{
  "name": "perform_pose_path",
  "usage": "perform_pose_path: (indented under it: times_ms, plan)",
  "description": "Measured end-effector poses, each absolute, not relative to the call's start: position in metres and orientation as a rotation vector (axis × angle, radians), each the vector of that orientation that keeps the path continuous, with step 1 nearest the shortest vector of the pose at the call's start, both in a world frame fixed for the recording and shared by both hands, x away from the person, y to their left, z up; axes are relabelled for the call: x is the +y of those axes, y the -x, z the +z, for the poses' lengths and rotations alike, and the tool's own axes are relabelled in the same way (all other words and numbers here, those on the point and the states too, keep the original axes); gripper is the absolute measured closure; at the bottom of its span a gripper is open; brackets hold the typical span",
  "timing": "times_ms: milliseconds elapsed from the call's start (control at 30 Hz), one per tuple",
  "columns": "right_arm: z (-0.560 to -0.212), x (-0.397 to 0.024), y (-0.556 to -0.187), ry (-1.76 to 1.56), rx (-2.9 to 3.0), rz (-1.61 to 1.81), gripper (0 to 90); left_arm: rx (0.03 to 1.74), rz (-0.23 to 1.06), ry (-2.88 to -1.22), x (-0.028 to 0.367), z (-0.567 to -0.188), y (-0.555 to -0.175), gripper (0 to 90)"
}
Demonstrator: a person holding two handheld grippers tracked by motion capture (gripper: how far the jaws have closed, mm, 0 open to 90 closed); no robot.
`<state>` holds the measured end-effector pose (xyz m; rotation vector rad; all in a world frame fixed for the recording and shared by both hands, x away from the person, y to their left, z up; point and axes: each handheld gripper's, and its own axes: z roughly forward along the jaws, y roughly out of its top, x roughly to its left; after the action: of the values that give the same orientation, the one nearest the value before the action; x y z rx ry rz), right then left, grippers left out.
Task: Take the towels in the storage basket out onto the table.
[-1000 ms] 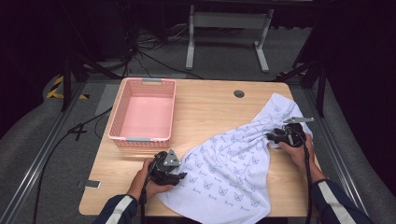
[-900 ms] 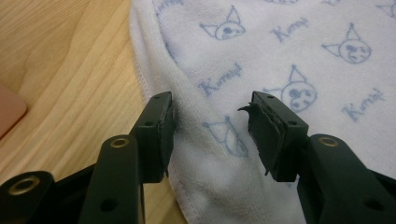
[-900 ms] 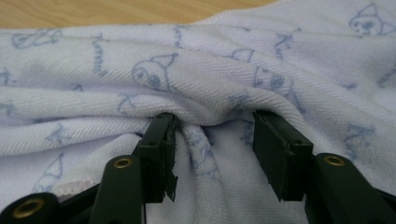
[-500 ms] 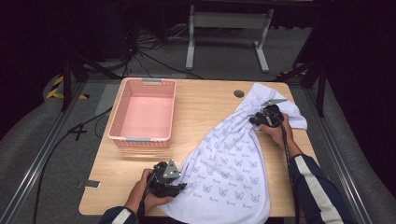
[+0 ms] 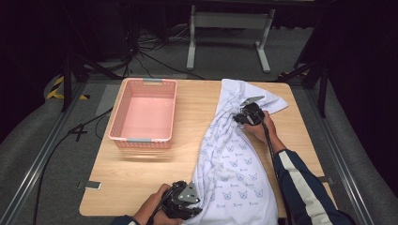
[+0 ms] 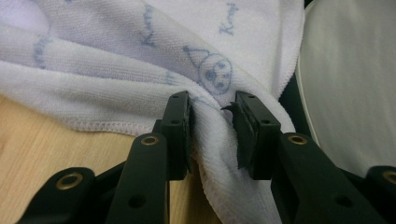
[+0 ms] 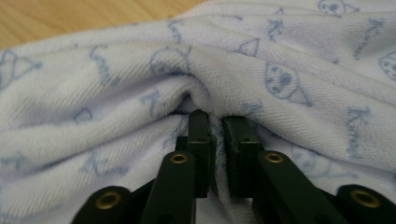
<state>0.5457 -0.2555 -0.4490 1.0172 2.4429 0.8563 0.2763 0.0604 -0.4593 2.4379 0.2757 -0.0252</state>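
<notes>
- We work a white towel [image 5: 237, 159] printed with small blue faces, draped from the far right part of the bench [image 5: 141, 178] down to its near edge, where it spills over the front.
- Our left tongs [image 6: 212, 123] have just been closing at the near edge; a thick fold of hem sits between the pads, bunched and gripped.
- Our right tongs [image 7: 217, 140] have also just been closing, near the far right corner, and are clenched on a pinch of cloth that puckers around the tips.
- To do this step well, we judge, both grips should take hem rather than a loose middle fold, so the towel stretches flat when the hands part.
- We would lift both ends evenly, keeping the cloth taut between them so it neither drags nor twists.
- The pink basket [image 5: 143, 112] stands empty on the far left part of the bench, well apart from the towel; any swing that way should clear its rim.
</notes>
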Motion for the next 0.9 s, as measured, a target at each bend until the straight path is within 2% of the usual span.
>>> perform_pose_path:
  times_ms: [67, 233, 467, 500, 533, 633, 700, 800, 833, 900]
  plan:
    - [-0.445, -0.265, -0.538, -1.005, 2.474, 0.856, 84.6, 0.337, -0.008, -2.409, 0.063, -0.458, -0.281, 57.4]
    - [-0.427, -0.304, -0.508, -0.979, 2.481, 0.845, 84.1, 0.452, 0.032, -2.285, 0.071, -0.448, -0.3, 50.0]
    - [-0.417, -0.365, -0.488, -1.04, 2.363, 0.631, 83.5, 0.545, 0.08, -2.282, 0.059, -0.451, -0.344, 48.7]
    - [-0.419, -0.372, -0.489, -1.064, 2.334, 0.617, 81.9, 0.544, 0.069, -2.29, 0.056, -0.453, -0.349, 48.7]
    - [-0.422, -0.377, -0.49, -1.103, 2.303, 0.612, 73.8, 0.541, 0.045, -2.289, 0.052, -0.456, -0.353, 48.3]
    - [-0.431, -0.384, -0.491, -1.148, 2.253, 0.53, 69.7, 0.538, 0.024, -2.298, 0.046, -0.459, -0.359, 48.8]
    - [-0.43, -0.384, -0.485, -1.161, 2.226, 0.562, 56.3, 0.514, 0.016, -2.309, 0.042, -0.46, -0.359, 51.0]
    - [-0.422, -0.38, -0.468, -1.139, 2.26, 0.722, 49.5, 0.474, -0.02, -2.342, 0.037, -0.463, -0.353, 58.5]
    - [-0.418, -0.377, -0.456, -1.127, 2.287, 0.838, 49.5, 0.469, -0.021, -2.345, 0.036, -0.463, -0.352, 64.1]
    - [-0.417, -0.373, -0.44, -1.106, 2.336, 0.916, 45.7, 0.451, -0.024, -2.361, 0.035, -0.462, -0.348, 67.5]
